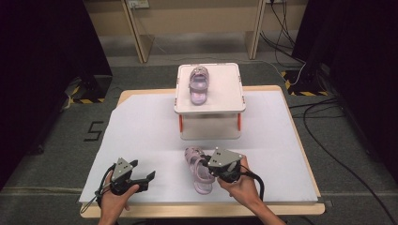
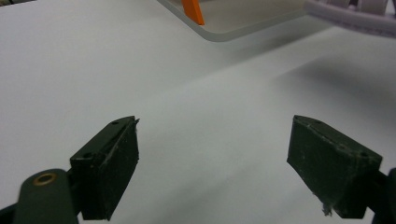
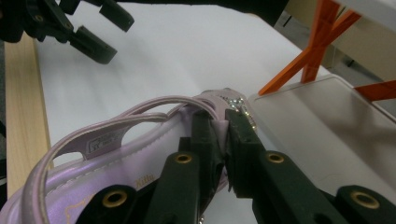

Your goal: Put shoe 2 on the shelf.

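A small lilac sandal (image 1: 199, 169) with thin straps and a glossy insole lies on the white table cover (image 1: 141, 136), just in front of the white 2-tier stand (image 1: 209, 107) with orange legs. In the right gripper view its strap area carries tiny sparkling studs (the print on the insole is too small to read). A 2nd matching sandal (image 1: 199, 85) sits on the stand's top shelf.

The right hand (image 1: 244, 185) comes in from the table's near edge, in front of the stand, holding the right gripper (image 3: 223, 140) angled toward the near sandal. Its jaws are nearly closed, pinching the sandal's upper between them.

The left hand (image 1: 115, 199) holds the left gripper (image 2: 212, 154) low over the cover, in front of the stand and off to its left, well apart from the sandal. Its jaws are spread wide with nothing between them.
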Available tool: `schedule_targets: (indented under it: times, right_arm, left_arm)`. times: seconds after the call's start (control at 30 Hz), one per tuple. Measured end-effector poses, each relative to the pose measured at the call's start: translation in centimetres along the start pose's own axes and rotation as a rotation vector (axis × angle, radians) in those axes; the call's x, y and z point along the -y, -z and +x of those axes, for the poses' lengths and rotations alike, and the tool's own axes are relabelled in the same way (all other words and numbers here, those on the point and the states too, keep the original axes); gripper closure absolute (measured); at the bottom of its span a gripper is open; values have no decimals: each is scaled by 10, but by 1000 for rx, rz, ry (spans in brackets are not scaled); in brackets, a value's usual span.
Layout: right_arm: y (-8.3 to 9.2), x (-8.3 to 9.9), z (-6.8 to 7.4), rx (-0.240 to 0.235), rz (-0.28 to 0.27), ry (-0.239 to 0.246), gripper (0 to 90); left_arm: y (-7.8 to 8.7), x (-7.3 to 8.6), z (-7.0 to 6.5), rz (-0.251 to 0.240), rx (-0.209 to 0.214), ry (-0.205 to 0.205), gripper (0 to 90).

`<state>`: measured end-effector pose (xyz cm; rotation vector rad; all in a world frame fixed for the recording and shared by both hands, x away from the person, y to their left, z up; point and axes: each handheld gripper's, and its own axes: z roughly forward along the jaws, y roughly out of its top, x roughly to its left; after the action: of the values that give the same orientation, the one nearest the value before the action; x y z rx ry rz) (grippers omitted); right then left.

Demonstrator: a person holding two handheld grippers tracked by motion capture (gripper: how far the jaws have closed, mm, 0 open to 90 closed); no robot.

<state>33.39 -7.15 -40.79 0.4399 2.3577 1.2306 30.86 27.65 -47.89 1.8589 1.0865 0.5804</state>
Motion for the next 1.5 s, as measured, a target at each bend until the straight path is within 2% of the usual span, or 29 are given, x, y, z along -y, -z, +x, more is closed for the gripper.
schedule_targets:
  times: [0.3, 0.33, 0.53, 0.8, 1.07, 1.23, 1.37, 1.5]
  right_arm:
    - [30, -13, -15, 24, -40, -7, 834]
    - [34, -14, -17, 29, -51, 4, 833]
    - [53, -21, -25, 55, -77, -12, 833]
    - [66, -31, -33, 52, -93, -6, 833]
    - [82, -48, -50, 75, -120, -10, 833]
    - [91, -63, -65, 100, -137, -6, 834]
    - [97, -77, -83, 145, -131, 7, 834]
    - [95, -86, -103, 190, -116, -5, 835]
  left_arm:
    - [-1, 0, 0, -2, -2, 1, 159]
    - [-1, 0, 0, -1, -2, 1, 159]
    - [-1, 0, 0, -1, -3, 2, 159]
    - [-1, 2, 3, 8, -18, 12, 159]
    - [-1, 3, 4, 15, -21, 14, 159]
    - [-1, 3, 4, 15, -21, 15, 159]
    - [-2, 3, 3, 16, -17, 17, 159]
    - [-2, 3, 4, 17, -19, 15, 159]
